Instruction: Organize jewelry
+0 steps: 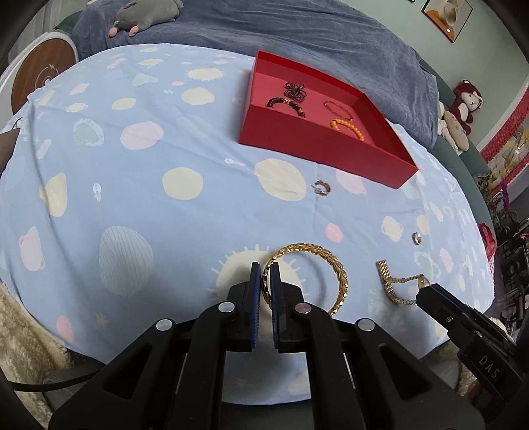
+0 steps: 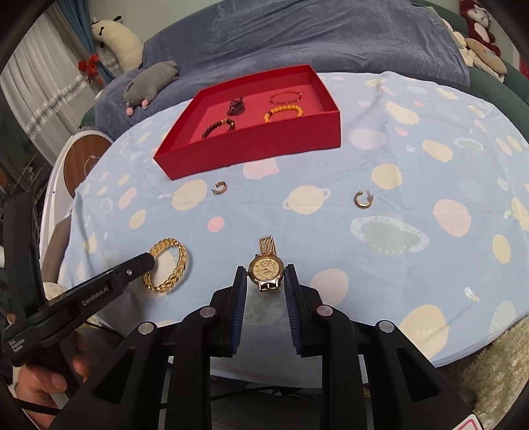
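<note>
My left gripper (image 1: 264, 269) is shut on the near-left rim of a gold chain bracelet (image 1: 342, 278), which stands tilted on the blue patterned cloth (image 1: 165, 139). From the right wrist view the same left gripper (image 2: 149, 258) and bracelet (image 2: 175, 268) sit at lower left. My right gripper (image 2: 265, 274) is shut on the round case of a gold watch (image 2: 266, 267), whose strap (image 1: 385, 276) trails away onto the cloth. A red box (image 2: 251, 152) behind holds several bracelets. Two small hoop earrings (image 2: 220, 188) (image 2: 363, 199) lie loose in front of it.
The red box (image 1: 317, 149) stands at the far right of the left wrist view, with one earring (image 1: 322, 188) before it and another (image 1: 416, 238) at right. A blue blanket (image 1: 297, 29) with plush toys lies behind. A hand (image 2: 43, 380) grips the left tool.
</note>
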Demonstrator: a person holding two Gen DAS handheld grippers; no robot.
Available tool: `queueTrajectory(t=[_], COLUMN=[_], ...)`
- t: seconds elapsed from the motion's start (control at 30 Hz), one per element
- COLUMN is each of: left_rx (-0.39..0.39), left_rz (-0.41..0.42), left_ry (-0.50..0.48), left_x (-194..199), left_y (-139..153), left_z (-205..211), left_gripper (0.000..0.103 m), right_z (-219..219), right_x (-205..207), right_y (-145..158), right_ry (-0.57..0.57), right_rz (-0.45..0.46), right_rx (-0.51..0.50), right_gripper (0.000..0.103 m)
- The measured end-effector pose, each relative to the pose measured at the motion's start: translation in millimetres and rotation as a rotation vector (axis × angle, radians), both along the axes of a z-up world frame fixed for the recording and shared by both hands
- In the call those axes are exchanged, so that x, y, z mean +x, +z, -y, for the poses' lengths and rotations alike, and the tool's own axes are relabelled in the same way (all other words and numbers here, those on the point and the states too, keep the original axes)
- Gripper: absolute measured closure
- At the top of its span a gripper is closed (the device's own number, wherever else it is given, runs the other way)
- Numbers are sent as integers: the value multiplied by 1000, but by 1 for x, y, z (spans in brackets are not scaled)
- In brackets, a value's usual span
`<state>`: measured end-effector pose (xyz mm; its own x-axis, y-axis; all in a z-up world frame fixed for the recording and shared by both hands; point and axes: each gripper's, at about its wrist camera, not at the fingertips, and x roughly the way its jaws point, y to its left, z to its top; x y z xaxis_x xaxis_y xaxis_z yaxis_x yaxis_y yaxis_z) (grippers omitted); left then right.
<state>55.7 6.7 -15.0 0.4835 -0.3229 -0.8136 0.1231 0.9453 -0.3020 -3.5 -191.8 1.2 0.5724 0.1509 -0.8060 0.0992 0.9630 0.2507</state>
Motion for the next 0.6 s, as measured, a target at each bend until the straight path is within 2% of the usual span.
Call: queueTrajectory(t=[0.27,0.3,0.33,0.37,0.4,0.43,0.53,0.6], left_rx=[-25,-27,-27,-26,-24,-19,-8,-1], left_rz=[6,8,11,13,17,22,20,14], left_ry=[-30,-33,-34,-36,-38,-38,-40,-38], left_x=[-6,-5,-4,-3,-2,-1,3,3], left_y=[23,26,29,31,34,35,35,33], left_z=[7,8,9,10,12,13,15,14], left_gripper=[97,97,97,97,97,97,97,97], right_z=[10,11,11,11,12,13,17,20], right_x=[-5,-3,-2,0,2,4,10,7], right_y=[20,22,24,24,24,23,14,5], right_ry=[-21,-19,-15,-13,-16,-15,-10,-12], right_rz=[34,36,42,39,41,39,13,4], right_rx=[30,30,27,23,22,24,13,-7], right_gripper=[83,85,91,91,99,102,102,97])
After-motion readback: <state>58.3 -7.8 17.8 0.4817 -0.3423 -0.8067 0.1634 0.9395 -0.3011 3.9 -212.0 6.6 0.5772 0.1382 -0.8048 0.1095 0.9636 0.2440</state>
